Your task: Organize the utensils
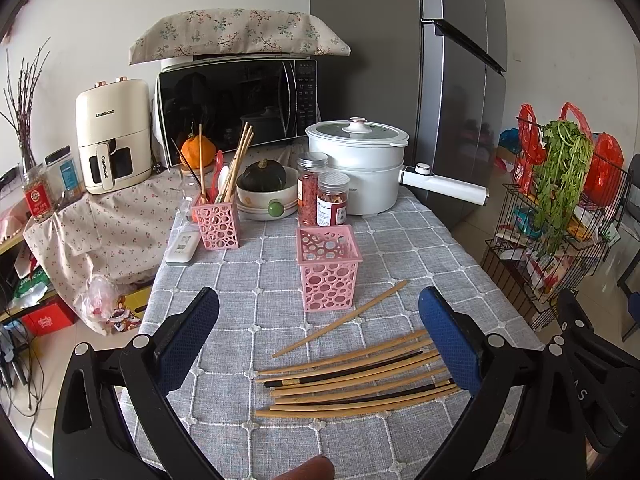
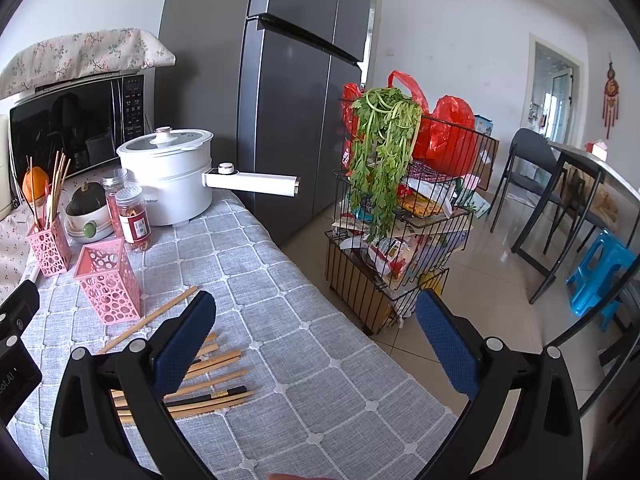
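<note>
Near basket (image 1: 329,266) empty; chopsticks (image 1: 360,380) all loose on surface. Left hand-held gripper (image 1: 320,344) and right hand-held gripper (image 2: 316,344) both gape, holding nothing.

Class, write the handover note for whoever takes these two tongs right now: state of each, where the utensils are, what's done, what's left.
Left tongs: open, empty, over the loose chopsticks.
Right tongs: open, empty, over the table edge.
Chopsticks lie on the grey tablecloth; one stray chopstick lies nearer the empty pink holder.
Rear pink holder already holds utensils.
Left: all loose chopsticks still need sorting into a holder.
</note>
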The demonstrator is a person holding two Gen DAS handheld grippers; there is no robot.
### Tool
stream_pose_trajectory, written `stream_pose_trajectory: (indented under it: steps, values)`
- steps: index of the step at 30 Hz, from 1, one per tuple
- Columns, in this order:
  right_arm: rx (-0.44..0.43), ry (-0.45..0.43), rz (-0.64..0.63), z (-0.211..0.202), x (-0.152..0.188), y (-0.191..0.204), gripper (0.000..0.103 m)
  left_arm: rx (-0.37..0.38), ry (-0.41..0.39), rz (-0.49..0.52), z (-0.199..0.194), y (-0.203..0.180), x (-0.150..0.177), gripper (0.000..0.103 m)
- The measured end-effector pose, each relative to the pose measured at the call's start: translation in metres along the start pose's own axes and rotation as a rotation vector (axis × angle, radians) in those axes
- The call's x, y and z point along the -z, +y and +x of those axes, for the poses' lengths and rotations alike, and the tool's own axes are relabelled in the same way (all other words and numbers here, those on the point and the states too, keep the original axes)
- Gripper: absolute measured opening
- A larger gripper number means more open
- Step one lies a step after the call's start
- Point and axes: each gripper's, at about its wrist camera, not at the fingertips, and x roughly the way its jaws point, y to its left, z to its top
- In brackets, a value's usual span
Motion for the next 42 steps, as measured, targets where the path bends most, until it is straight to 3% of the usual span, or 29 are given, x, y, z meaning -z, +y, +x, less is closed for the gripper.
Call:
stream_pose_trajectory:
  steps: [42]
  values:
    - [0.007, -0.011, 0.003, -0.0031, -0.0017, -0.0012, 0.098, 0.004, -0.007, -0.007, -0.0019, 0.0029, -0.0020, 0.096]
